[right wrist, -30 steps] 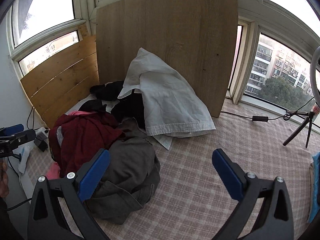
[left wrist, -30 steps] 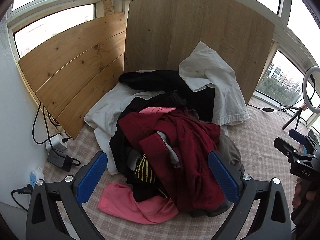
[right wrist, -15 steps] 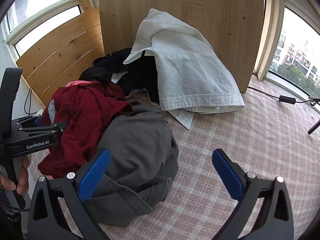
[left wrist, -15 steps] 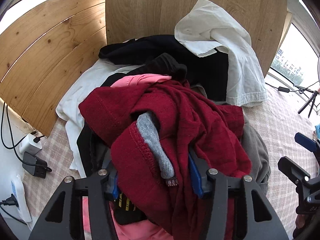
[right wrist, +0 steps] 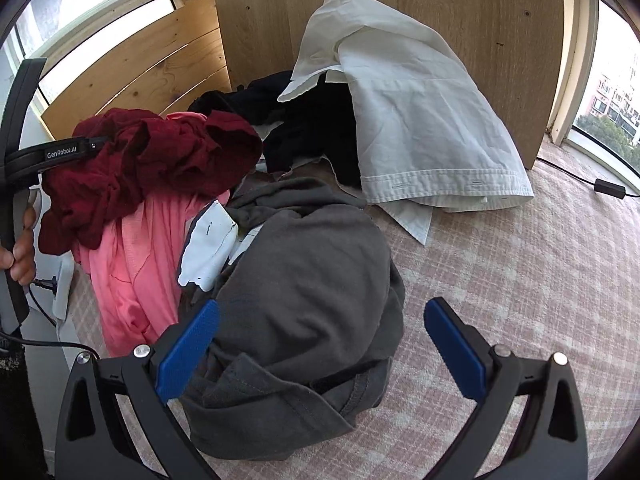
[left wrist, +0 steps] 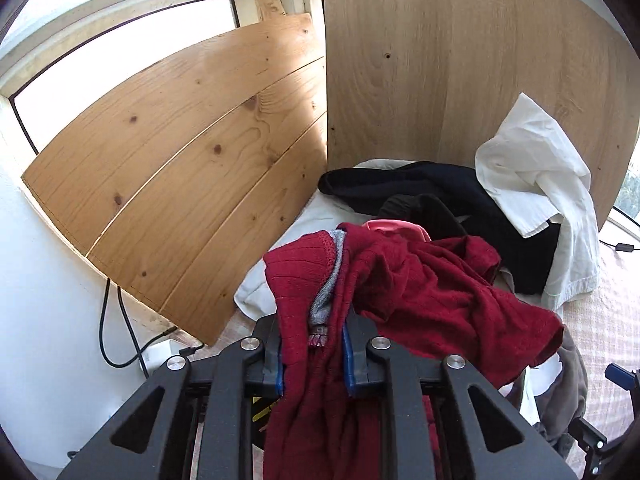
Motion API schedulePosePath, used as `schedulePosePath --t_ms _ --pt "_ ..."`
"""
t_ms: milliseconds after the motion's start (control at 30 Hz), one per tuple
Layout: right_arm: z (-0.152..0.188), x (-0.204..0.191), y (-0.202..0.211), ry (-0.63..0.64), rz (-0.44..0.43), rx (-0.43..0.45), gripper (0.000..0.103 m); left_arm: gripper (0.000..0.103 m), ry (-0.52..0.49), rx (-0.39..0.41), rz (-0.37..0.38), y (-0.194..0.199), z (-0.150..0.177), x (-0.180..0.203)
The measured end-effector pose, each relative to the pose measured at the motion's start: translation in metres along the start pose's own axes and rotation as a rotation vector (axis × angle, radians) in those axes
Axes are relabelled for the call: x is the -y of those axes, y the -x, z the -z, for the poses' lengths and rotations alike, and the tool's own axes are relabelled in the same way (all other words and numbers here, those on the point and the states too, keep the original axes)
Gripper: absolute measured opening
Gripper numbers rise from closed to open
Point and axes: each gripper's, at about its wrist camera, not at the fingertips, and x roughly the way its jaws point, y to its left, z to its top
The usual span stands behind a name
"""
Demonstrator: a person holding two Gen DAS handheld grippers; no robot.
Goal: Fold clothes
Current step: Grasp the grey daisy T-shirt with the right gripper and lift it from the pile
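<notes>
A dark red knit sweater (left wrist: 420, 288) is lifted off the clothes heap. My left gripper (left wrist: 314, 344) is closing on a fold of it, and the blue pads press the cloth from both sides. In the right wrist view the sweater (right wrist: 160, 160) hangs bunched at the left, over a pink garment (right wrist: 132, 256). My right gripper (right wrist: 322, 308) stands open just above a crumpled grey garment (right wrist: 312, 280), and nothing is between its pads. A white shirt (right wrist: 420, 112) and a black garment (right wrist: 304, 136) lie behind.
Wooden boards (left wrist: 192, 152) lean against the windows behind the heap. Black cables (left wrist: 116, 320) and a charger sit by the left wall. A pink checked cover (right wrist: 520, 280) spreads to the right, with a cable (right wrist: 608, 190) across its far edge. A hand (right wrist: 22, 248) grips the left handle.
My left gripper went from wide open over the heap to closed on the red sweater and raised it leftward. My right gripper dropped closer to the grey garment and stayed open.
</notes>
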Motion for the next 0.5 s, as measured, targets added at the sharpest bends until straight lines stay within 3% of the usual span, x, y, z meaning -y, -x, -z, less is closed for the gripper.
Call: schedulePosePath --t_ms 233,300,333,367,433,500 --pt "0.007 -0.020 -0.039 0.076 0.014 -0.094 0.099 0.028 -0.043 0.028 -0.016 0.023 0.014 -0.012" --pt "0.009 -0.020 -0.043 0.051 -0.038 -0.108 0.077 0.028 -0.017 0.040 0.006 0.034 0.017 -0.021" --pt "0.009 -0.021 -0.042 0.051 -0.058 -0.111 0.056 0.029 -0.009 0.044 0.011 0.039 0.019 -0.026" --pt "0.009 -0.023 -0.040 0.052 -0.074 -0.112 0.042 0.029 0.002 0.050 0.005 0.045 0.021 -0.031" --pt "0.008 -0.029 -0.032 0.086 -0.066 -0.103 0.028 0.029 0.016 0.071 -0.008 0.056 0.025 -0.039" --pt "0.005 -0.032 -0.024 0.094 -0.070 -0.100 0.021 0.029 0.028 0.093 -0.019 0.068 0.028 -0.048"
